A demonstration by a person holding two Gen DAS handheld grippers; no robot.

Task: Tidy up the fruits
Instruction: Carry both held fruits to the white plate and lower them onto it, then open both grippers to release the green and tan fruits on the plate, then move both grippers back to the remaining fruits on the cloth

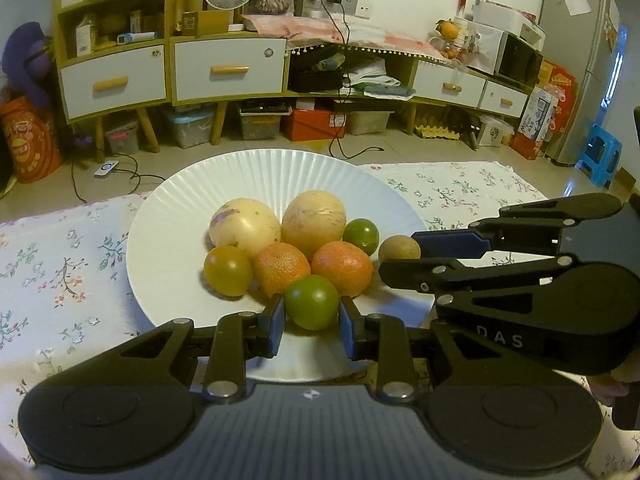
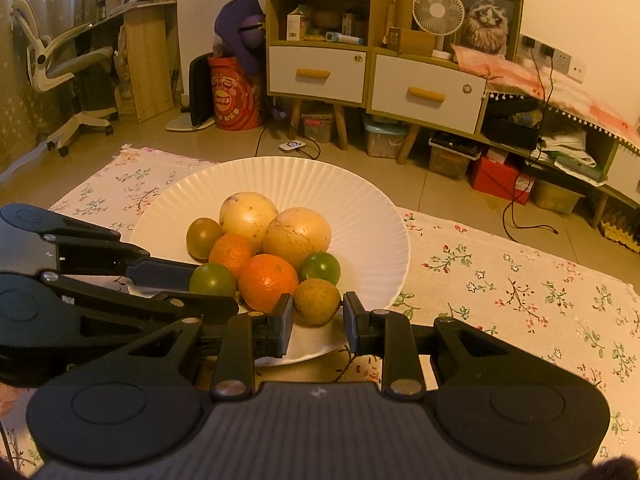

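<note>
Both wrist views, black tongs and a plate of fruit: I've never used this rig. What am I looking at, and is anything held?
No robot here: a person holds two hand grippers, each with a camera looking along its jaws. On a floral tablecloth sits a white plate with eight fruits.

In the left wrist view, the left gripper has its jaws around a green fruit, with small gaps showing, so it looks open.

In the right wrist view, the right gripper frames a brownish fruit at the plate's edge; whether the jaws touch it is unclear.
</note>
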